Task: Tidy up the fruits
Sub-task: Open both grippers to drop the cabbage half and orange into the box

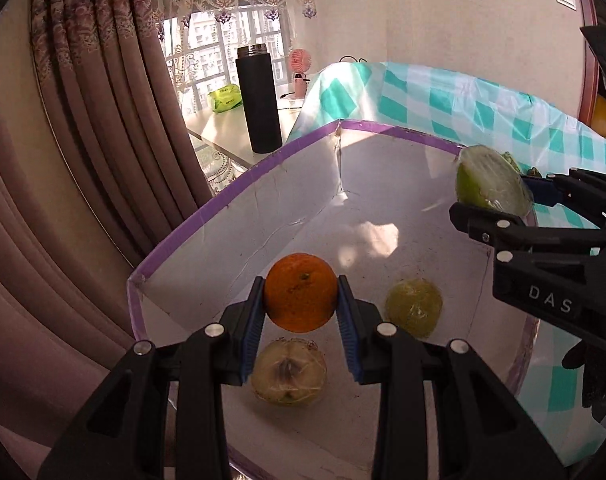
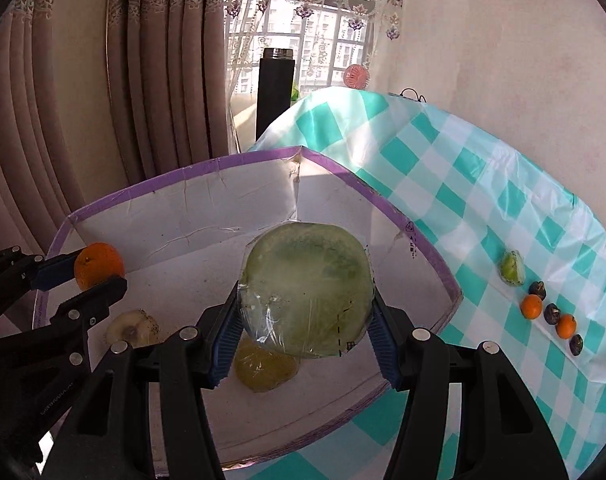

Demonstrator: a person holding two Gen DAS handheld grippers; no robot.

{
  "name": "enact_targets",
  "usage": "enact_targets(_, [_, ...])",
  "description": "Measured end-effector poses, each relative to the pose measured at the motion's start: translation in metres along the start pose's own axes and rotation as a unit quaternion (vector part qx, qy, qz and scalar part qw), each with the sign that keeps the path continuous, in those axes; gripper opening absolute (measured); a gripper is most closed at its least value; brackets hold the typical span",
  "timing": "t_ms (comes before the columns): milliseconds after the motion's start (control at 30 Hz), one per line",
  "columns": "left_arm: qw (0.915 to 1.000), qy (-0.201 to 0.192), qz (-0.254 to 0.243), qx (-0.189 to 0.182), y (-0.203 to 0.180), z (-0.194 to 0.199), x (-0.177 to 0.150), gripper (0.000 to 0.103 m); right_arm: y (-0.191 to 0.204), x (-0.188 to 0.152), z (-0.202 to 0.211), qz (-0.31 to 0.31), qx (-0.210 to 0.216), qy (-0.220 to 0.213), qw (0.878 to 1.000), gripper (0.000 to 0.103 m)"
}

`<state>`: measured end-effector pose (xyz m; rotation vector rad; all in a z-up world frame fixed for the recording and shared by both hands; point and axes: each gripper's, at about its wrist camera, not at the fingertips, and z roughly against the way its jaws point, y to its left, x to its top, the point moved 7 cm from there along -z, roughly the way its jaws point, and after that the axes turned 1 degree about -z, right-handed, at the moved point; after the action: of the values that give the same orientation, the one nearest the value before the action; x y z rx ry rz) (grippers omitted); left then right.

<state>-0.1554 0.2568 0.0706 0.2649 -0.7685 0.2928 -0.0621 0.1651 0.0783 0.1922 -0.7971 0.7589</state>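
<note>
My left gripper [image 1: 301, 310] is shut on an orange [image 1: 300, 292], held above the inside of a white box with a purple rim [image 1: 207, 216]. The same orange [image 2: 99, 265] shows at the left in the right wrist view. My right gripper [image 2: 305, 320] is shut on a large plastic-wrapped green fruit half [image 2: 305, 288], also over the box [image 2: 143, 192]; from the left it appears at the right [image 1: 489, 180]. On the box floor lie a wrapped apple half [image 1: 289, 372] and a wrapped yellowish fruit [image 1: 413, 308].
A teal-and-white checked cloth [image 2: 483, 208] covers the table. On it at the right lie a wrapped green piece [image 2: 511, 268], two small oranges [image 2: 531, 306] and several dark fruits [image 2: 538, 289]. A black flask [image 1: 259, 100] and pink fan [image 1: 300, 68] stand by the window; curtains hang at the left.
</note>
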Motion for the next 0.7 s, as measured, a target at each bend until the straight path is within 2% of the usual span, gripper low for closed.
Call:
enact_targets(67, [0.9997, 0.021, -0.002, -0.008, -0.001, -0.007, -0.003, 0.035, 0.002, -0.002, -0.014, 0.016, -0.004, 0.03, 0.999, 0.056])
enact_targets(200, [0.999, 0.039, -0.015, -0.016, -0.002, -0.014, -0.004, 0.035, 0.01, -0.007, -0.036, 0.062, -0.016, 0.082, 0.995, 0.056])
enact_targets(300, [0.9981, 0.056, -0.021, -0.015, -0.003, -0.024, -0.006, 0.035, 0.016, -0.012, -0.049, 0.089, -0.024, 0.108, 0.99, 0.056])
enact_targets(467, [0.9964, 0.077, -0.025, -0.024, -0.004, -0.037, -0.01, 0.035, 0.022, -0.025, -0.067, 0.105, -0.027, 0.138, 0.984, 0.056])
enact_targets(700, [0.9955, 0.086, -0.025, -0.031, -0.005, -0.036, -0.009, 0.037, 0.022, -0.025, -0.07, 0.1, -0.023, 0.147, 0.984, 0.056])
